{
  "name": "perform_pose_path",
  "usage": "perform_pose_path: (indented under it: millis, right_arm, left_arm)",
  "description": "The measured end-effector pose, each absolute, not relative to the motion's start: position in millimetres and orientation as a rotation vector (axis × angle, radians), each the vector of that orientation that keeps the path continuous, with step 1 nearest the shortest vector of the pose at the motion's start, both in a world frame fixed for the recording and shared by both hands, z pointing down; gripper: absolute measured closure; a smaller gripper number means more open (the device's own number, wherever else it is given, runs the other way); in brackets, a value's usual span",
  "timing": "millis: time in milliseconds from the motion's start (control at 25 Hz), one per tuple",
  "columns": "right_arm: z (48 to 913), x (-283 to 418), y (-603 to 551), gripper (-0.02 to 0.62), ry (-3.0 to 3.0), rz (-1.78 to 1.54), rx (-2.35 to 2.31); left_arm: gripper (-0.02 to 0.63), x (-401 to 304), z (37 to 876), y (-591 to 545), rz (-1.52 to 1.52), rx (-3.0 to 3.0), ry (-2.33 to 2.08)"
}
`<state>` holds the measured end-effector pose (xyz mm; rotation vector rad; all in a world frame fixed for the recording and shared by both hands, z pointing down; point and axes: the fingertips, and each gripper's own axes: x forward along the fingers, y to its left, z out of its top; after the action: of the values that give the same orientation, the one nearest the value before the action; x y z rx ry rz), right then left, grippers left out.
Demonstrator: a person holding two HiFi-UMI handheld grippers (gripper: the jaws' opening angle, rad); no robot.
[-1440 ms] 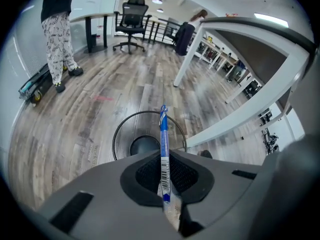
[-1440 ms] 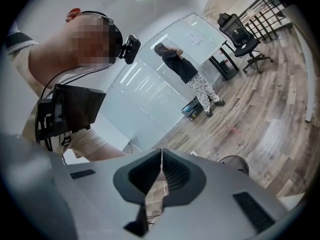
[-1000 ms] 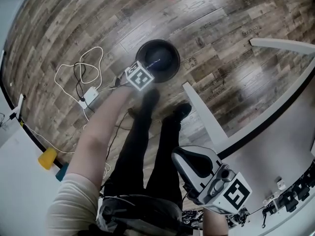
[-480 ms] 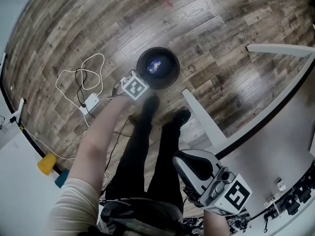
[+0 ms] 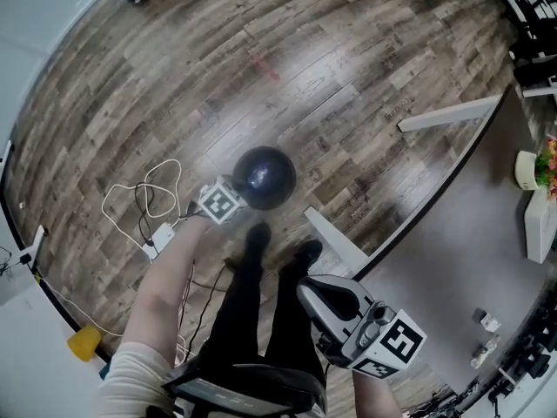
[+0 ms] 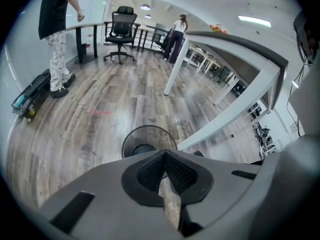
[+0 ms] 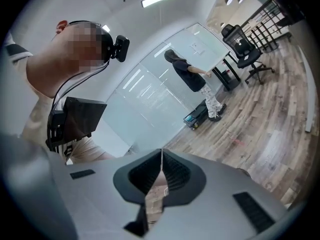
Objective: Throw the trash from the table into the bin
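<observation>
left tongs (image 6: 164, 156) higher above bin (image 5: 264, 178), just shut, empty (right tongs (image 7: 161, 156) likewise shut, empty)

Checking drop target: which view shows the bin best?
Head view: nearly the whole bin from above, slightly blurred. Left gripper view shows its far rim; the left gripper hides the rest. Right gripper view lacks it.

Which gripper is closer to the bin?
Left. The left gripper is up above the floor, right beside the bin in the head view. The right gripper is farther away, down by the person's legs at the table edge.
</observation>
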<state>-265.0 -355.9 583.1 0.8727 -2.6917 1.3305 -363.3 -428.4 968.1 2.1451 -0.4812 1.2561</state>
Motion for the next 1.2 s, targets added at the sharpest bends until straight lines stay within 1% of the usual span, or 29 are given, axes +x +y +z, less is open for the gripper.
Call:
perform_pose_path:
  millis: [200,520,640,1200]
  right_arm:
    - [542,-266,-357,0.575,-2.717,1.243,0.904]
    - [481,-262,-353,0.575,-2.783,1.12,0.937]
    - [459,-256,-342,0.575,-2.806,1.091,0.925]
    - [390,-221,-314,0.575,-2.829,0.91,1.146]
  left_arm:
    - [0.594,-350,908,-438,1.158,2.161,-0.491]
    - [0.594,-330,799,-443,1.123,2.315,-0.506]
    - [0.594,-324,765,-430,1.057,2.308,-0.539]
    - [0.594,-274,620,-406,0.851,2.517,-0.538]
